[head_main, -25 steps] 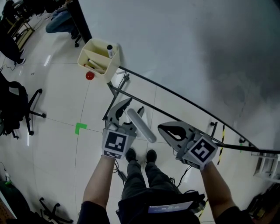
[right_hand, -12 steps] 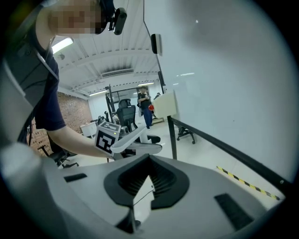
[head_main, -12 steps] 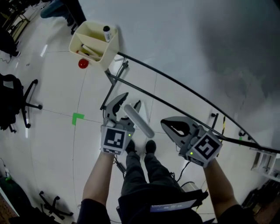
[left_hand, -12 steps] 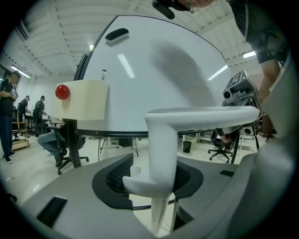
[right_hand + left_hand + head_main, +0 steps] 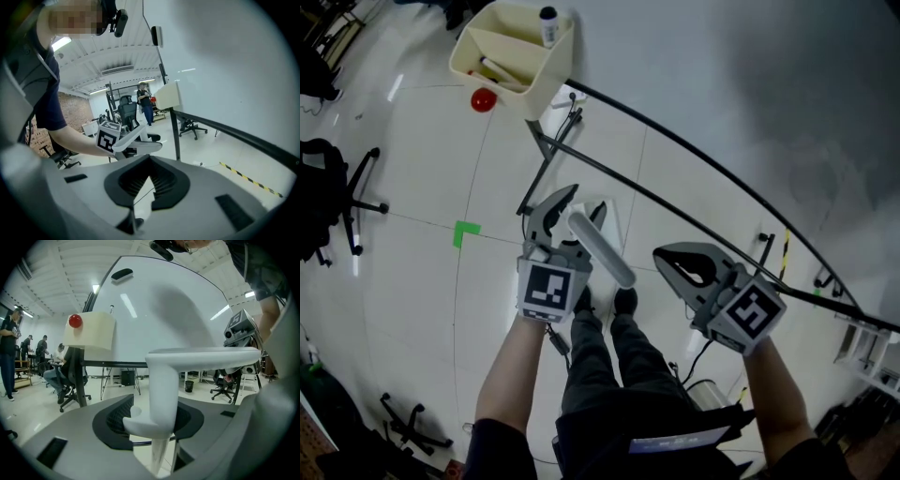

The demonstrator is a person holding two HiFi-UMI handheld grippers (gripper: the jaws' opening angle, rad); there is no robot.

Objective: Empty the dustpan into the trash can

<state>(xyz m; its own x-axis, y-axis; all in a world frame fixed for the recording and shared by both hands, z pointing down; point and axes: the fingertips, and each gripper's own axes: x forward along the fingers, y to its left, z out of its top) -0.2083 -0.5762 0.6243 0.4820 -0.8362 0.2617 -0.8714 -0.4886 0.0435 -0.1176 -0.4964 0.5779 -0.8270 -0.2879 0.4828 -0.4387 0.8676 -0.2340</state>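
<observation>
Dustpan handle [image 5: 602, 249] in the left gripper [image 5: 584, 204], well apart from the trash can [image 5: 511, 47]
Head view: smooth white bar clamped and held above the shoes; right gripper [image 5: 658, 255] closed, empty. Left gripper view: pads squeezing the L-shaped white handle. Right gripper view: jaws together on nothing.

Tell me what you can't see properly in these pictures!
- Dustpan scoop and any dirt in it: in the head view it is under the left gripper and the white handle; in the left gripper view it is behind the jaws.
- Trash can bottom: too small in the head view; the left gripper view shows only its outside.
</observation>
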